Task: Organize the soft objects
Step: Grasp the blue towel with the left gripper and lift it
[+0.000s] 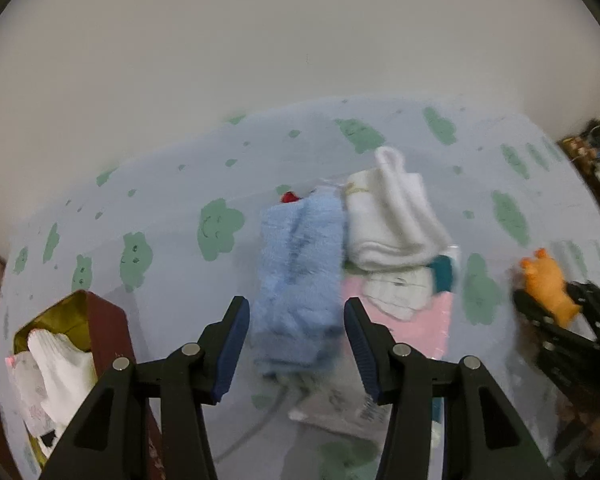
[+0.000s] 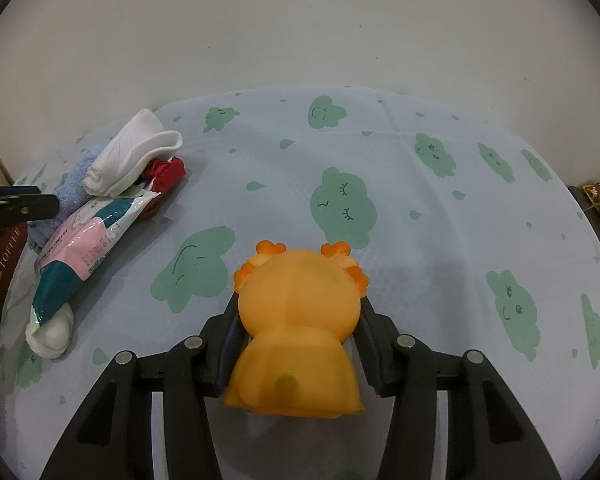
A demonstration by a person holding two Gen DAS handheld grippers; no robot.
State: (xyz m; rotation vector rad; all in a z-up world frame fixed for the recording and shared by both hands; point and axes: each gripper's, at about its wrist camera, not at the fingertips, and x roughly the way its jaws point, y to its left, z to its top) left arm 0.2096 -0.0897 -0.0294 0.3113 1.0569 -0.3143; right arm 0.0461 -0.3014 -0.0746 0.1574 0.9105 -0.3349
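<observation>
The right gripper (image 2: 298,330) is clamped on an orange soft toy (image 2: 296,320), both pads pressing its sides, the toy's head jutting past the fingertips above the cloud-print table cover (image 2: 420,184). The left gripper (image 1: 296,344) has its fingers apart with nothing between the pads; it hangs above a pile of soft things, and the fluffy blue towel (image 1: 300,276) lies just beyond and between its fingertips. Past the right fingertip a folded white cloth (image 1: 392,216) rests on a pink-and-teal packet (image 1: 420,320), and a small red item (image 1: 290,197) peeks out beyond the towel's far end. To the outside of the left finger sits a dark red box (image 1: 108,320) (it reads TOFFEE in the right wrist view), already holding white socks (image 1: 60,368). The step in hand looks like sorting: one toy carried, the next piece being lined up. My guess is the next move calls for lowering the open fingers squarely astride the towel and closing on enough of its bulk that it lifts whole rather than trailing, without dragging the white cloth beside it.
</observation>
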